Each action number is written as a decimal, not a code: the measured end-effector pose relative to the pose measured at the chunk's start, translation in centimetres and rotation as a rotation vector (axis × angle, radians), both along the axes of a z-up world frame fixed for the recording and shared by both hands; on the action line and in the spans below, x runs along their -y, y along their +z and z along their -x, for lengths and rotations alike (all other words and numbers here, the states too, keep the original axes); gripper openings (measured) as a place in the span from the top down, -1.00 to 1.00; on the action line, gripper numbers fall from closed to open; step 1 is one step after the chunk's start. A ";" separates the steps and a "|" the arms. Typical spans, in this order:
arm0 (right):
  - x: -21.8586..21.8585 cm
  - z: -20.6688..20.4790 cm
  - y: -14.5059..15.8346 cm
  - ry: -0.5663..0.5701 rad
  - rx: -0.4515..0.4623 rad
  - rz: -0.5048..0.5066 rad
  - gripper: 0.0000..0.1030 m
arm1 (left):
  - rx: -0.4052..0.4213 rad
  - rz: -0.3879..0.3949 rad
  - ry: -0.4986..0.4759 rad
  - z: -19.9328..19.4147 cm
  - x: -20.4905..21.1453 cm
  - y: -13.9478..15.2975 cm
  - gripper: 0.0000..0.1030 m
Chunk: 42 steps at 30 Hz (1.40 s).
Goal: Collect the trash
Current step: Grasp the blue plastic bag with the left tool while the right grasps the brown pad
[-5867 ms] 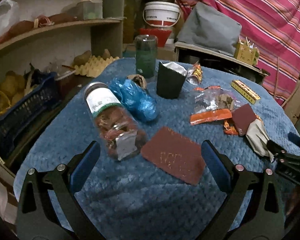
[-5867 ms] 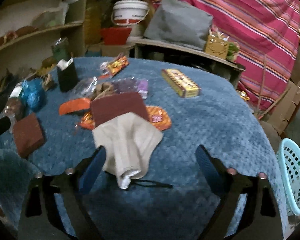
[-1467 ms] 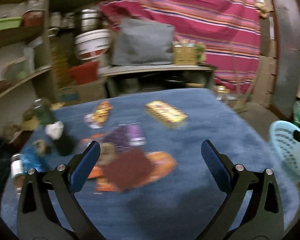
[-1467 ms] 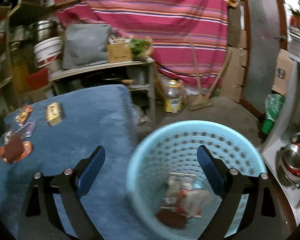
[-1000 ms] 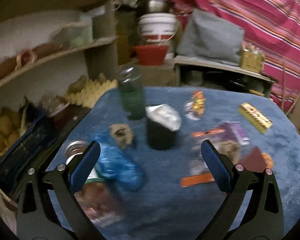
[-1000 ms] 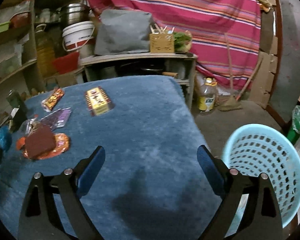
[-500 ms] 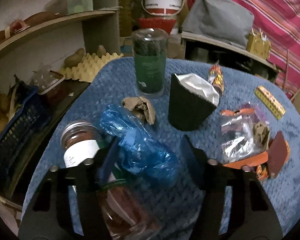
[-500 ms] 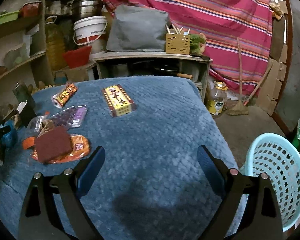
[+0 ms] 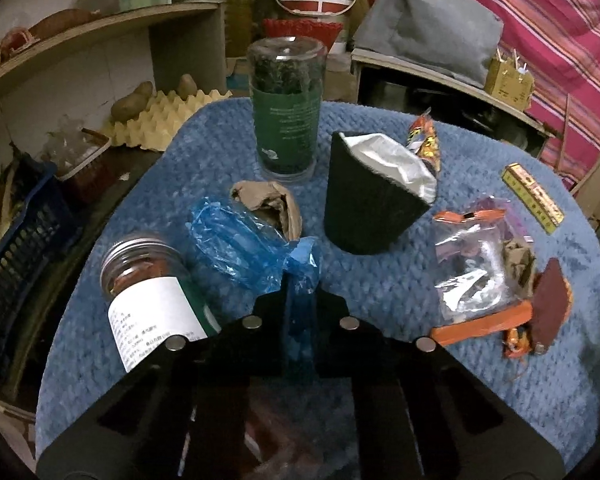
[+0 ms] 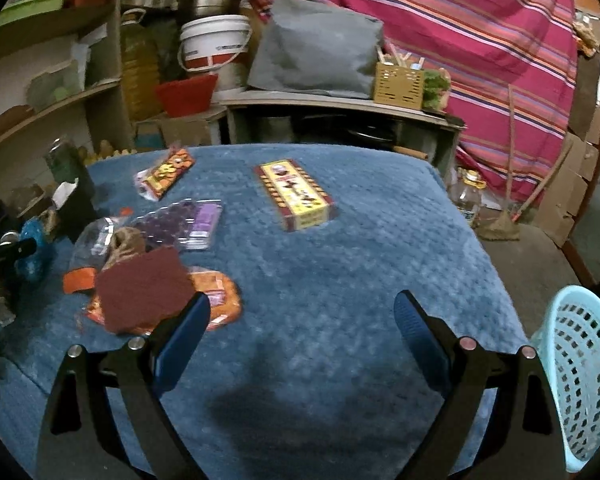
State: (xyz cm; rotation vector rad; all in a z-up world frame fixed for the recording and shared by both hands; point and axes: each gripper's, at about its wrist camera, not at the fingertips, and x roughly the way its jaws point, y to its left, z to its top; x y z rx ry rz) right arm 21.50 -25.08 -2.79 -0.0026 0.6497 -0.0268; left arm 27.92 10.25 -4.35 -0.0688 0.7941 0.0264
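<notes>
My left gripper [image 9: 299, 304] is shut on a crumpled blue plastic bag [image 9: 236, 228] that lies on the blue table cover [image 9: 380, 280], between a lying glass jar [image 9: 148, 300] and a black cup [image 9: 368, 204]. A brown paper wad [image 9: 272, 204] sits just behind the bag. My right gripper [image 10: 302, 328] is open and empty above the table, right of a maroon pad [image 10: 144, 288] on orange wrappers [image 10: 216, 300]. The light blue trash basket [image 10: 580, 380] stands at the lower right of the right wrist view.
A green jar [image 9: 286, 128] stands behind the cup. Clear bags [image 9: 480, 264], a snack wrapper [image 10: 166, 174], a purple pack [image 10: 192, 224] and a yellow box [image 10: 294, 196] lie on the table. Shelves [image 9: 80, 40] and a blue crate [image 9: 16, 248] are at the left.
My left gripper has moved in over the blue plastic bag and closed on it. My right gripper stays open and has drifted slightly nearer the table.
</notes>
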 end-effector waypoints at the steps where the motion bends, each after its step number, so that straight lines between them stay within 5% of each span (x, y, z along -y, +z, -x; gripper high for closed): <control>1: -0.4 -0.1 0.0 0.008 0.000 0.001 -0.77 | 0.011 0.000 -0.008 0.4 0.3 0.4 0.92; 15: -7.1 -1.1 -1.2 0.166 -0.044 0.029 -0.85 | 0.124 0.019 -0.120 7.9 4.1 2.7 0.93; 24: -10.2 -2.5 -2.6 0.223 -0.112 0.038 -0.86 | 0.124 0.028 -0.103 8.0 3.0 2.0 0.93; 32: -9.8 -4.2 -3.4 0.214 -0.176 0.015 -0.85 | 0.117 0.011 -0.100 7.2 2.9 1.6 0.93; 36: -9.5 -4.5 -3.4 0.257 -0.199 -0.034 -0.64 | 0.116 0.011 -0.096 6.9 3.2 1.7 0.93; 42: -7.3 -2.9 -1.9 0.244 -0.147 -0.051 -0.64 | 0.127 -0.006 -0.112 7.1 4.9 2.6 0.93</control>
